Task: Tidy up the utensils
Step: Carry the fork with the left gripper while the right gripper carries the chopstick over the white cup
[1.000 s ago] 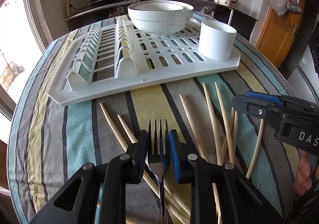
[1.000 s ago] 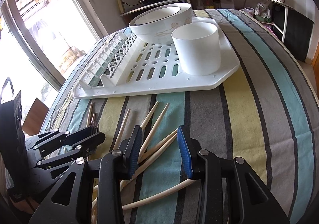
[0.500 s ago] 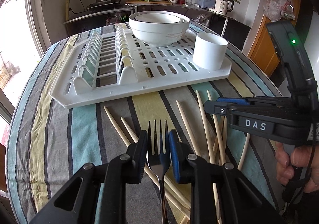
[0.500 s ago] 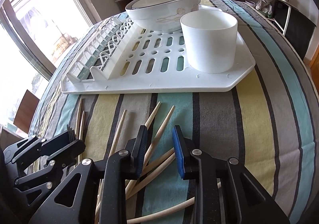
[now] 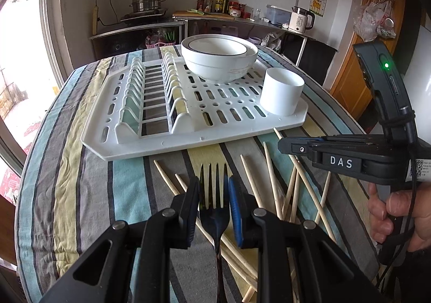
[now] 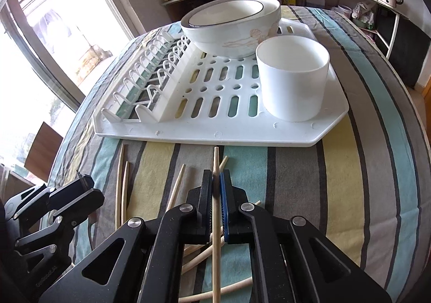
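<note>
- Change since 0.5 s ago: the right gripper has closed its jaws from a wide gap onto 1 chopstick and has risen above the table; the left gripper has also come up, with its load unchanged.
- Right gripper: jaws nearly together, clamping the chopstick upright between the pads, with its tip projecting past the fingertips toward the rack.
- Left gripper: jaws part-way open to the width of a fork, gripping it at the neck, tines pointing forward.
- Below both tools, the loose chopsticks lie crossed on the striped tablecloth, just in front of the rack.
- The white dish rack sits flat on the cloth beyond the chopsticks.
- The white cup stands upright on the near right corner of the rack.
- 2 nested bowls rest on the rack behind the cup.
</note>
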A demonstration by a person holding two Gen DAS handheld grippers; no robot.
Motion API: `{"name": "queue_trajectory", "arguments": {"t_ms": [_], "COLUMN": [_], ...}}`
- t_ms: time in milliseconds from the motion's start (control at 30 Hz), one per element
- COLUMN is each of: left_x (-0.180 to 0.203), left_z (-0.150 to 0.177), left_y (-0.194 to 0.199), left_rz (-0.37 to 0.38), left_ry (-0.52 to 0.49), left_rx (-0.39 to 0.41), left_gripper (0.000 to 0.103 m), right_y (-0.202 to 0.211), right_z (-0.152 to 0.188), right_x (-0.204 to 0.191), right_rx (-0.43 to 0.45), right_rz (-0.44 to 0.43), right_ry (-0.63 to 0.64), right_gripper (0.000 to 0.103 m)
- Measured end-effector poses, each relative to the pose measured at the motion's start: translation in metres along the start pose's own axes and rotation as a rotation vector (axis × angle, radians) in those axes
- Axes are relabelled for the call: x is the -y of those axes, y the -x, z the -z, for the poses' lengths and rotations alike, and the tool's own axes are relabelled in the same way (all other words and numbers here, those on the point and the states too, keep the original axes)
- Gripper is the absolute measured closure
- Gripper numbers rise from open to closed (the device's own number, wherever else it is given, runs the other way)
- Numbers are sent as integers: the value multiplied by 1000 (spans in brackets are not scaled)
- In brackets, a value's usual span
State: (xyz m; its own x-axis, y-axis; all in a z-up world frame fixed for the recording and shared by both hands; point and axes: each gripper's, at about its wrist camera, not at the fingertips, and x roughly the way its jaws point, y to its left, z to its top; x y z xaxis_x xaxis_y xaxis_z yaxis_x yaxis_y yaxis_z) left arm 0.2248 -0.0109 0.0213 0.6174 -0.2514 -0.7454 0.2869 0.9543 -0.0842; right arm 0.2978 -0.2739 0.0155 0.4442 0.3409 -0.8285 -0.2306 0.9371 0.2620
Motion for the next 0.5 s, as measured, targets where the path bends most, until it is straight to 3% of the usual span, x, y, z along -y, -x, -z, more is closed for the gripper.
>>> {"name": "queue_trajectory", "arguments": {"t_ms": [500], "left_x": [5], "left_z": [-25], "left_y": [44], "left_rz": [1], "left_ry": [10], "left_rx": [100], "left_gripper": [80], "right_y": [88], "right_z": [-4], "right_x": [-2], "right_rx": [212], "right_rz": [-107], "right_ry": [39], "right_gripper": [97]}}
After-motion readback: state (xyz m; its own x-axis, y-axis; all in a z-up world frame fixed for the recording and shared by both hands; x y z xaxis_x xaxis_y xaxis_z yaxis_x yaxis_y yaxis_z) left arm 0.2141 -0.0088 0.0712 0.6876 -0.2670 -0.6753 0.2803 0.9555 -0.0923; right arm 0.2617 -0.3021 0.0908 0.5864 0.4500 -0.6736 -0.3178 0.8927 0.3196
